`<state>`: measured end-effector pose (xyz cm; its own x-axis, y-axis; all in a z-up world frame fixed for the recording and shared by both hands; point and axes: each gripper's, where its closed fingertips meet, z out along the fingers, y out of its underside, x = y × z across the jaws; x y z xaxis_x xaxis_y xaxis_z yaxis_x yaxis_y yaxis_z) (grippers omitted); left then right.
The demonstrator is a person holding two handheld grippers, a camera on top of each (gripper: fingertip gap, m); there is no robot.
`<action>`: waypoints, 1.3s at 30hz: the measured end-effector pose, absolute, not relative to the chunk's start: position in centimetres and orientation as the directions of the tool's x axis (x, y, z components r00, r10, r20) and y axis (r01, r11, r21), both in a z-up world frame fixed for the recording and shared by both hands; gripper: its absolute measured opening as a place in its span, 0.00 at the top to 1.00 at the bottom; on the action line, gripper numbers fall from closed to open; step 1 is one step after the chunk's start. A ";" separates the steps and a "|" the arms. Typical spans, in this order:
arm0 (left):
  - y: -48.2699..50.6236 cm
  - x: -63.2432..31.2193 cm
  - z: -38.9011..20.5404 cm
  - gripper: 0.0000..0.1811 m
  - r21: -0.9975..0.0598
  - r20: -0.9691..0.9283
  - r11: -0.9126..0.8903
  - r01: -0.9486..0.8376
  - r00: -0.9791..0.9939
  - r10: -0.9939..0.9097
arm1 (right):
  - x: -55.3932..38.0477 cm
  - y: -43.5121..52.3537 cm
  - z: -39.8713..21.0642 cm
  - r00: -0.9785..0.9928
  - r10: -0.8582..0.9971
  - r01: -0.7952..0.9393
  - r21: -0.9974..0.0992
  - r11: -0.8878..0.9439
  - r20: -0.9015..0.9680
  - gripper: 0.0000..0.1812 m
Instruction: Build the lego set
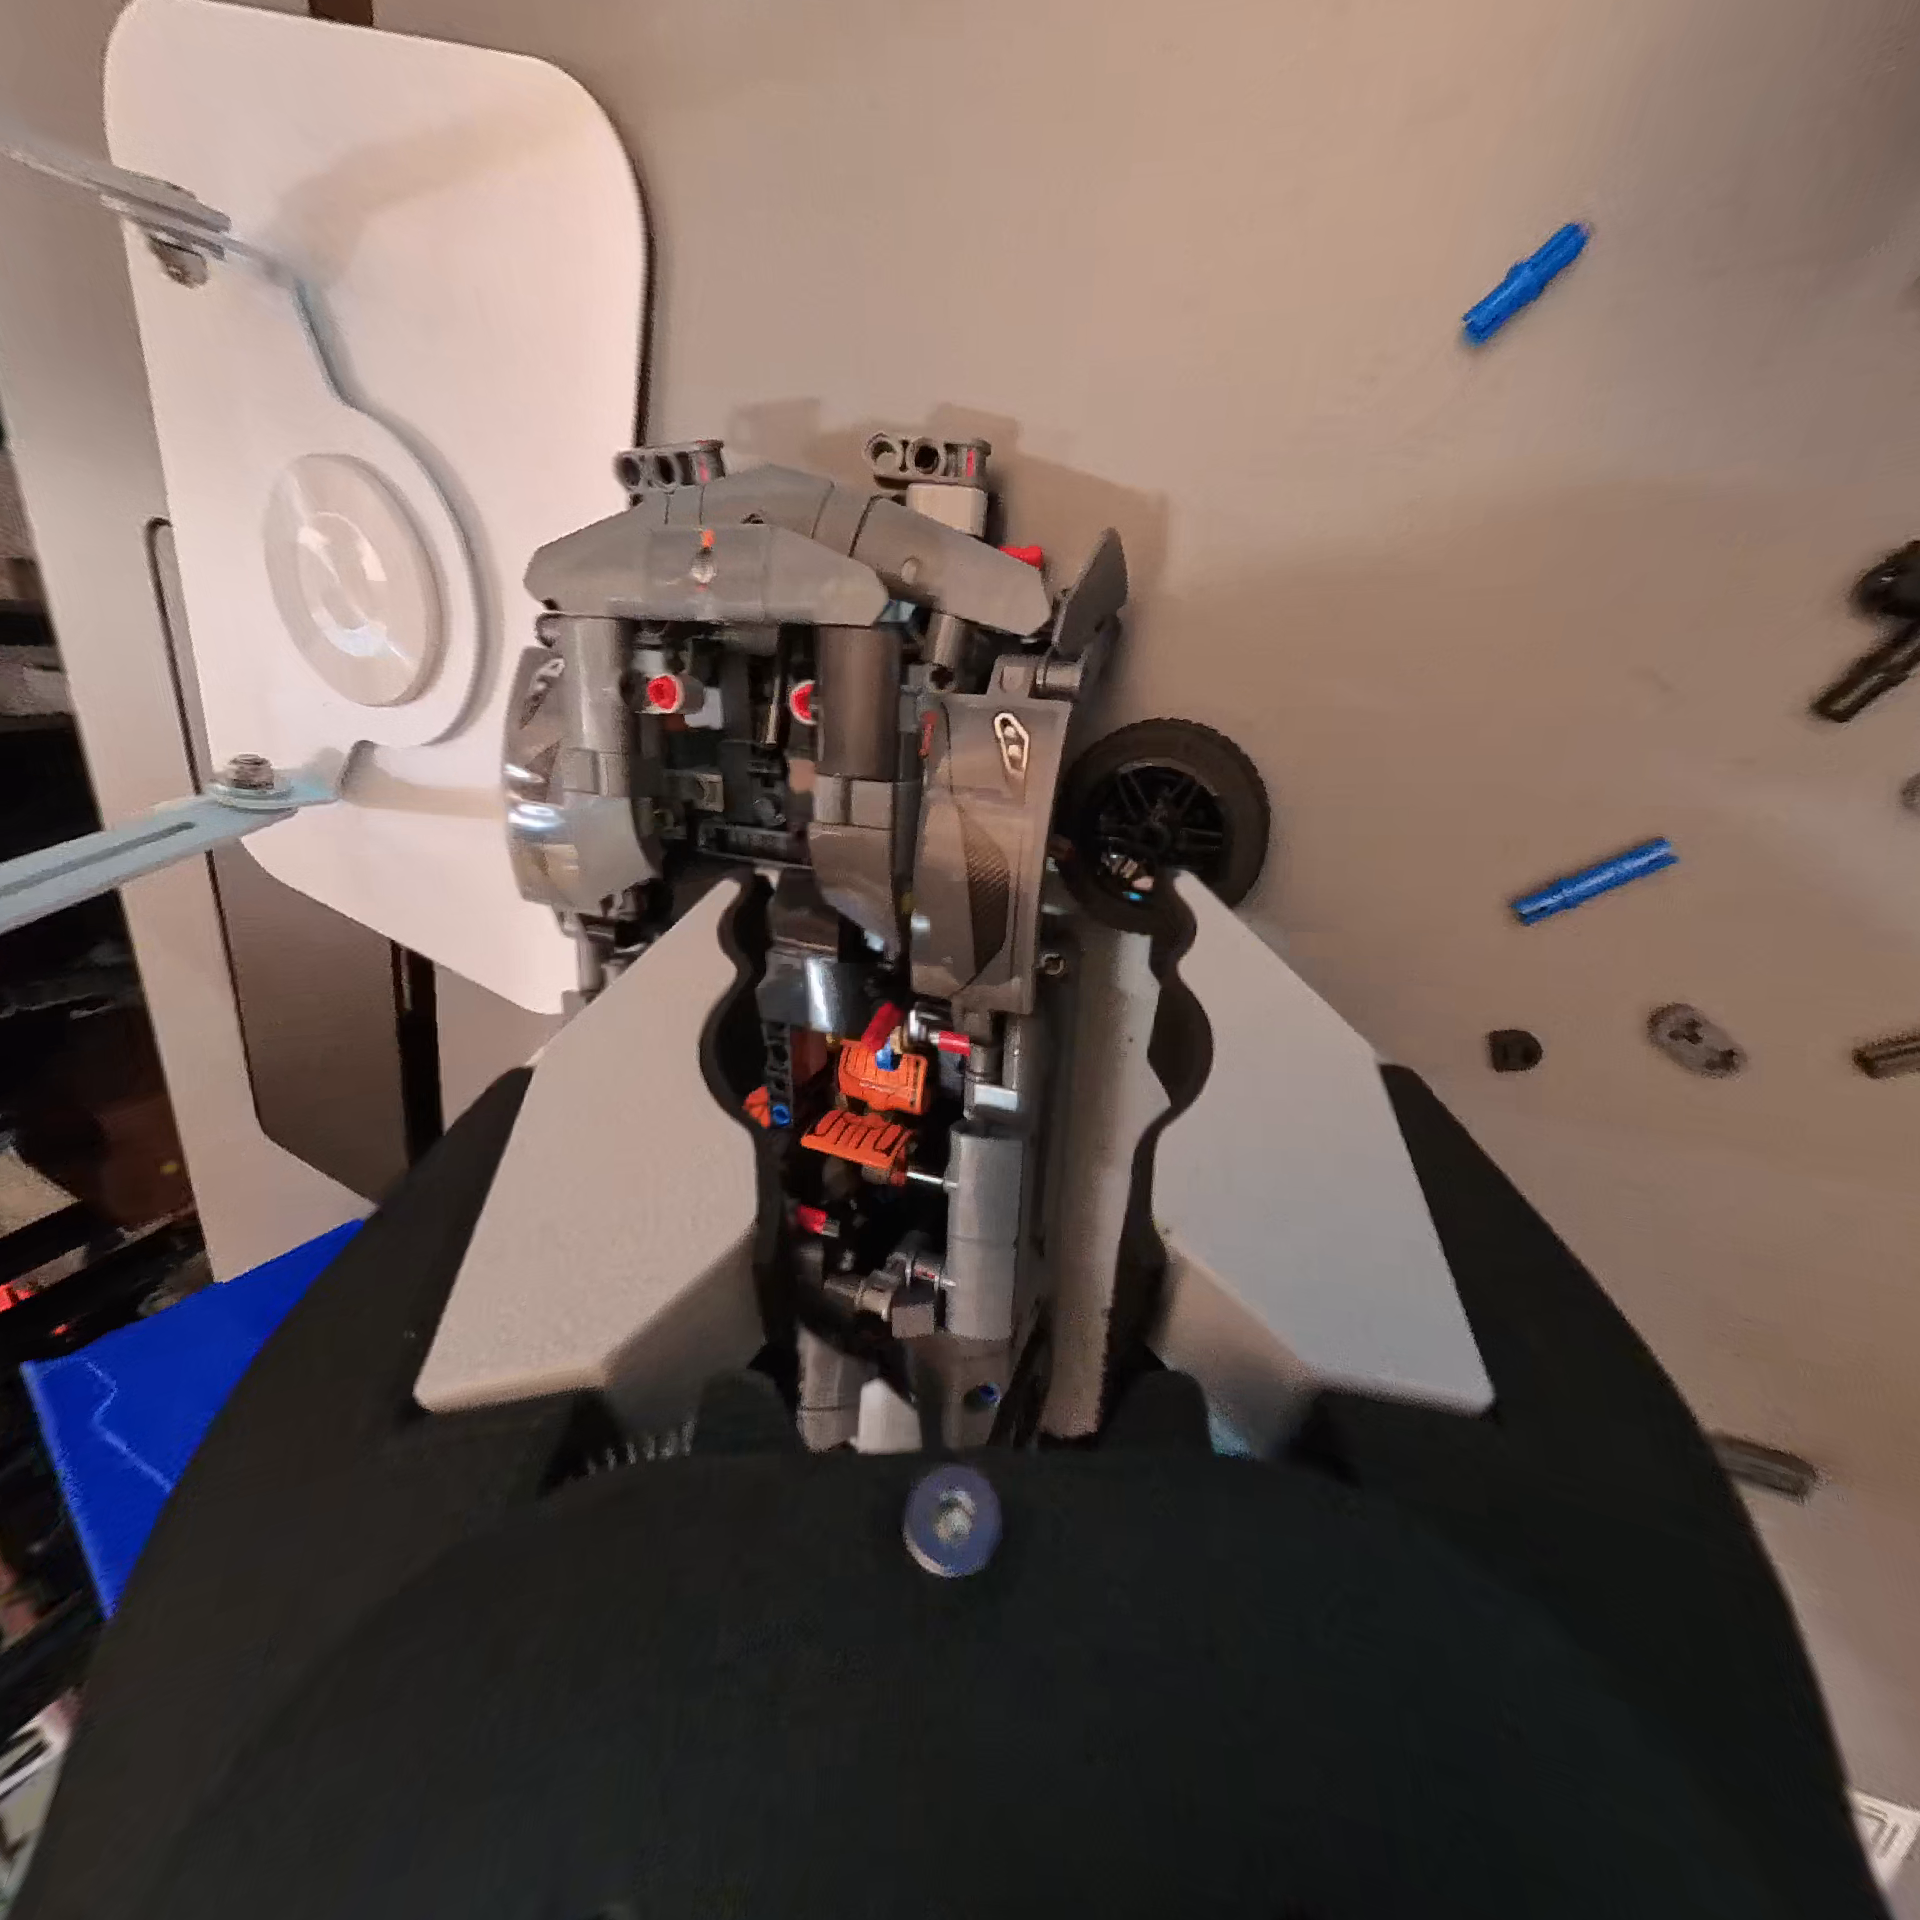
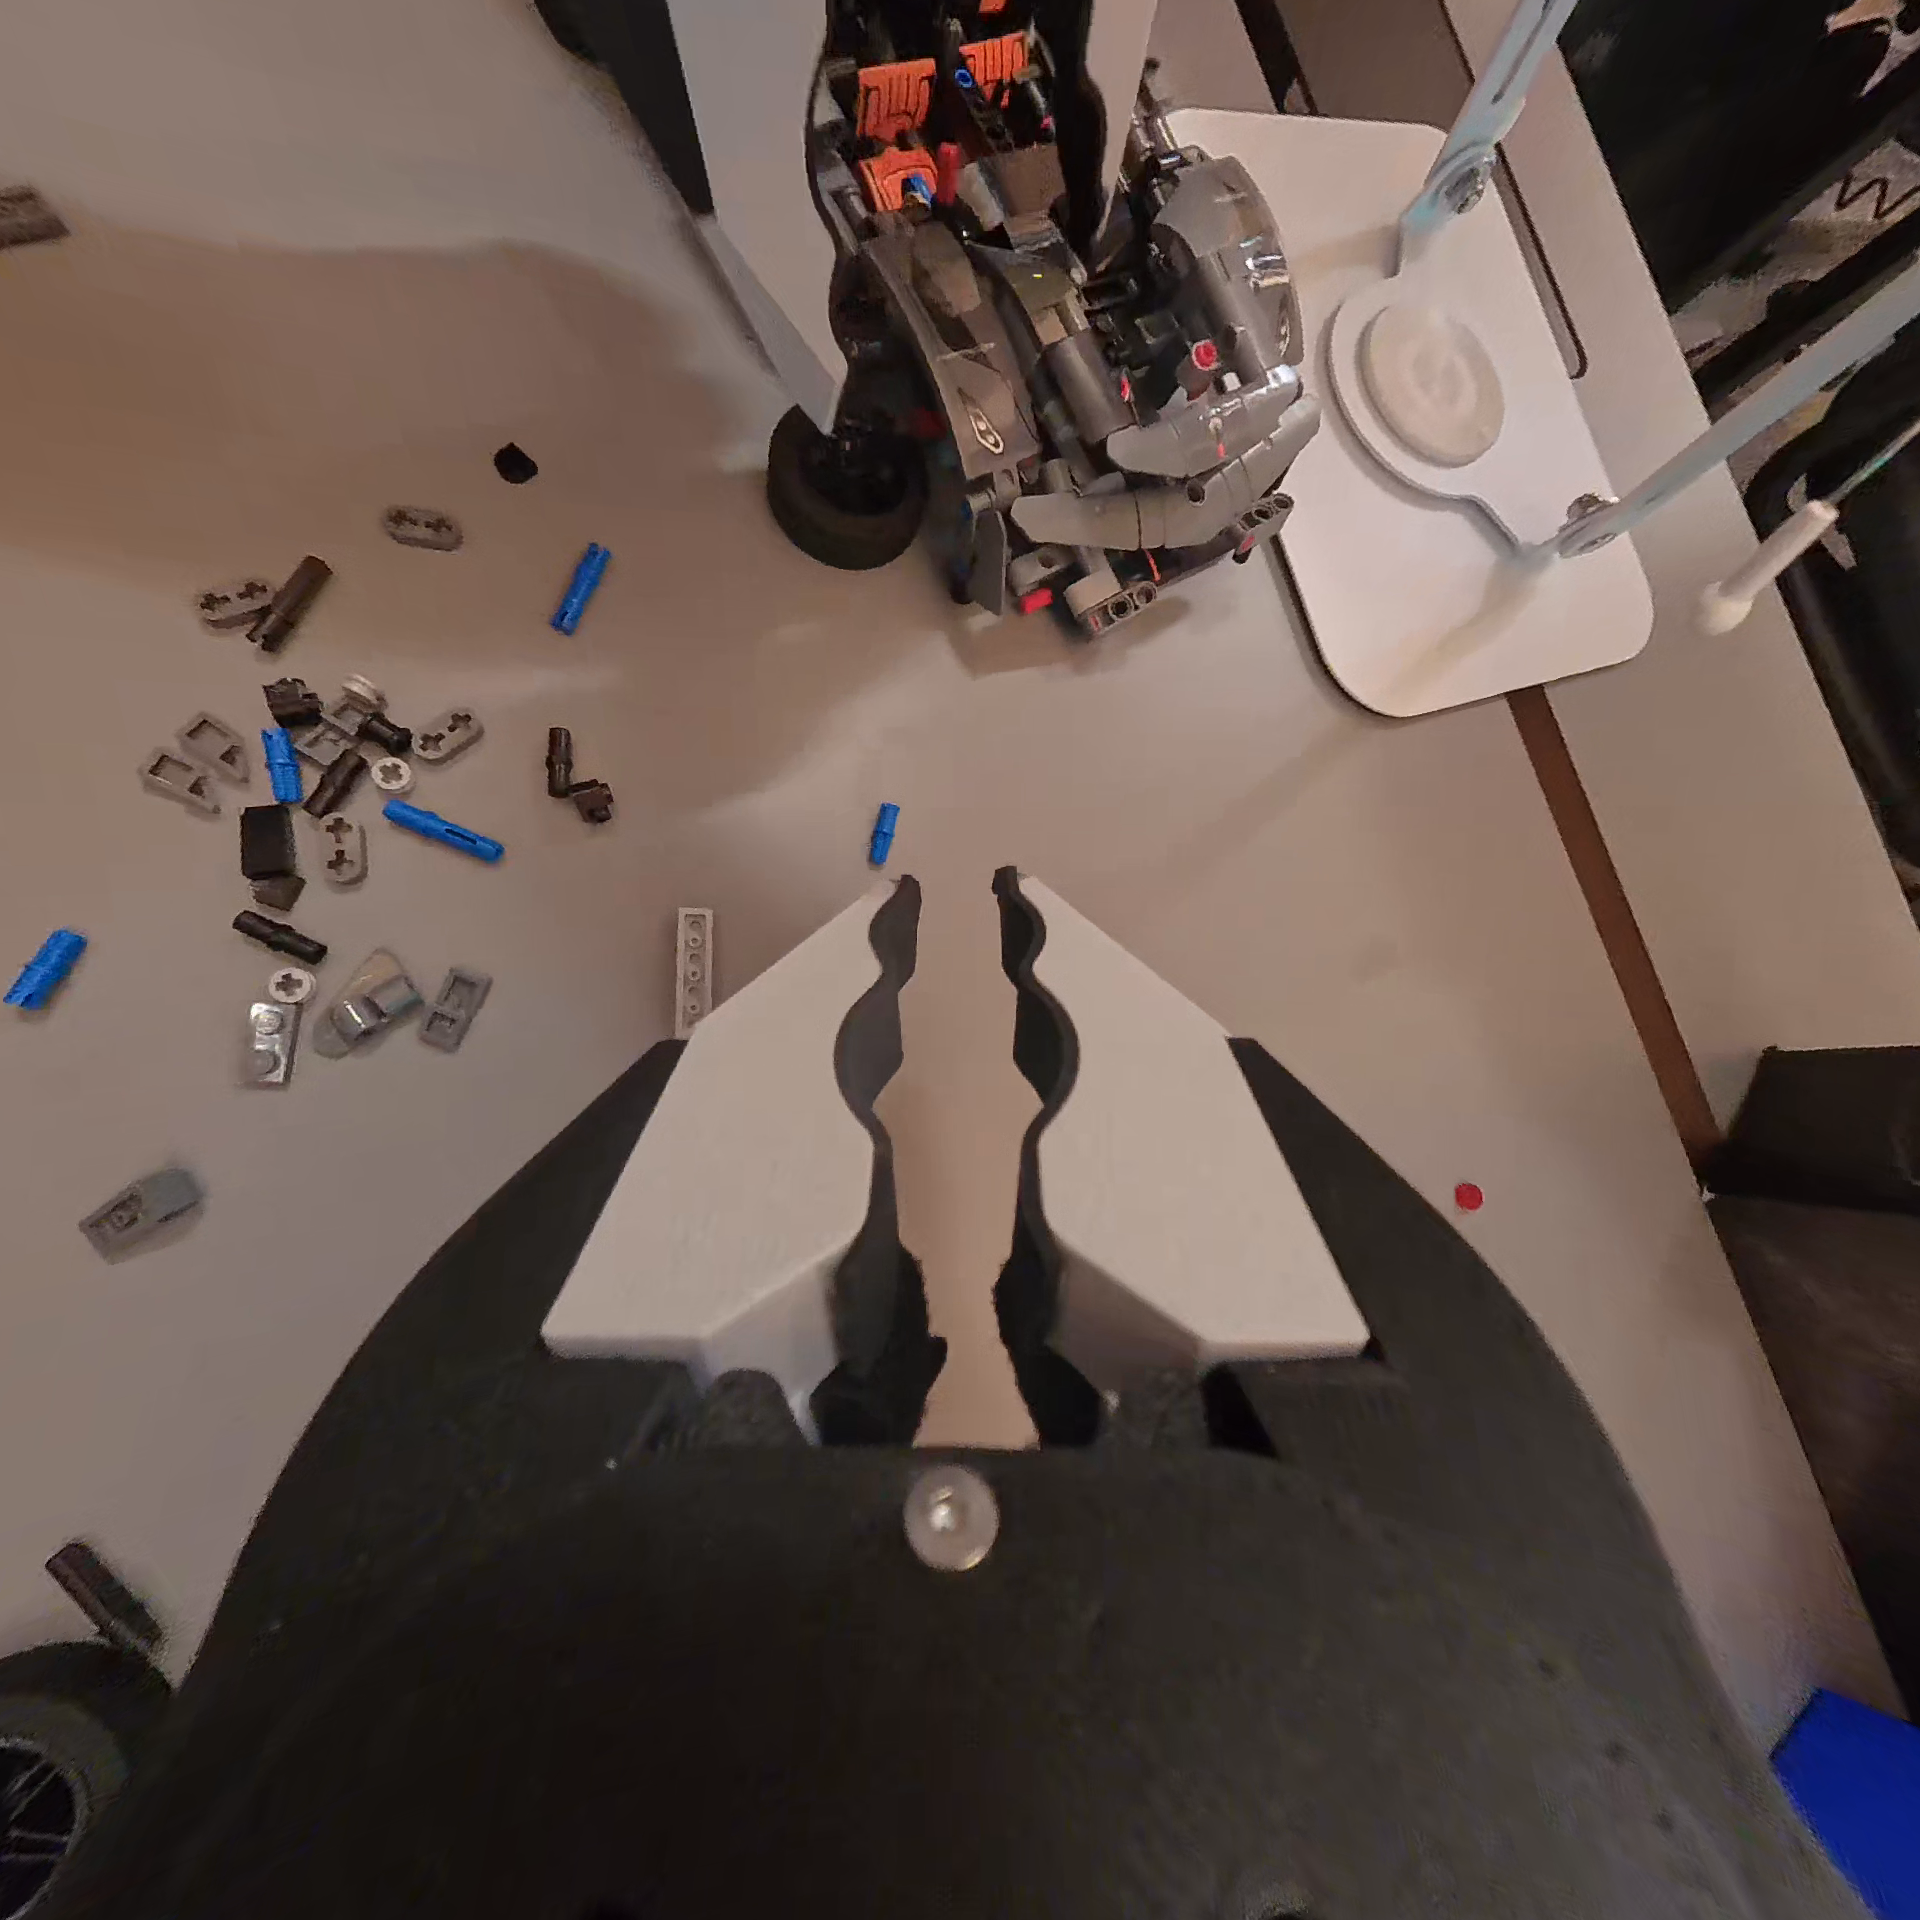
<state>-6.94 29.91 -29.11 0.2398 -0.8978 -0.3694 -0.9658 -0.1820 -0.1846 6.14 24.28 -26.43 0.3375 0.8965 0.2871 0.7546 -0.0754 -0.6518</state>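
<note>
A grey Lego car point(image 1: 831, 644) with orange engine parts lies on the white table. One black wheel point(image 1: 1164, 810) is fitted on its right side. My left gripper point(image 1: 956, 894) is shut on the car's body, one finger on each side. The car also shows in the right wrist view point(image 2: 1049, 343), at the top, held by the left gripper's white finger point(image 2: 758, 281). My right gripper point(image 2: 951, 878) is slightly open and empty above the table. A small blue pin point(image 2: 883, 831) lies just past its left fingertip. Loose grey, black and blue pieces point(image 2: 312, 810) lie scattered to the left.
A white stand base with a round lens and metal arms point(image 2: 1455, 416) sits right of the car. The table edge point(image 2: 1600, 883) runs down the right. A loose tyre point(image 2: 52, 1766) lies at lower left. Blue pins point(image 1: 1525, 283) lie right of the car. The grippers' ends are close to 15 centimeters from one another. The small blue pin point(image 2: 883, 831) sits 6 centimeters or so from the ends of my right fingers. Look for it in the left wrist view point(image 1: 1523, 278) too.
</note>
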 end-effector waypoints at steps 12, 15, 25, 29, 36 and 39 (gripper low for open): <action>35.3 -1.4 -28.0 0.55 -0.262 -0.164 -0.386 -0.885 0.435 -0.886 | 6.5 25.2 -25.1 0.426 0.883 0.653 -0.742 -0.149 0.198 0.94; 36.9 -2.1 -29.2 0.53 -0.243 -0.075 -0.515 -0.822 0.545 -0.835 | 6.5 25.2 -25.1 0.419 0.887 0.651 -0.745 -0.145 0.194 0.95; 36.1 -2.7 -32.2 0.45 -0.096 0.038 -0.549 -0.831 0.548 -0.836 | 6.1 24.7 -25.8 0.381 0.900 0.675 -0.728 -0.116 0.210 0.95; 34.4 -2.5 -32.1 0.47 -0.061 0.060 -0.511 -0.858 0.508 -0.860 | 5.9 24.3 -26.1 0.363 0.908 0.688 -0.718 -0.109 0.210 0.95; 30.3 -2.4 -32.0 0.52 -0.076 0.080 -0.414 -0.907 0.409 -0.909 | 5.3 23.2 -26.3 0.322 0.922 0.703 -0.707 -0.079 0.217 0.96; 28.2 -2.6 -32.0 0.50 -0.066 0.077 -0.364 -0.929 0.359 -0.930 | 5.0 22.9 -26.3 0.309 0.926 0.705 -0.706 -0.068 0.219 0.96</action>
<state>-2.58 28.21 -32.04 0.3594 -0.9300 0.0765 -0.9289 -0.3644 -0.0659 4.98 22.89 -26.30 0.3090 0.9256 0.2188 0.7047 -0.0683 -0.7063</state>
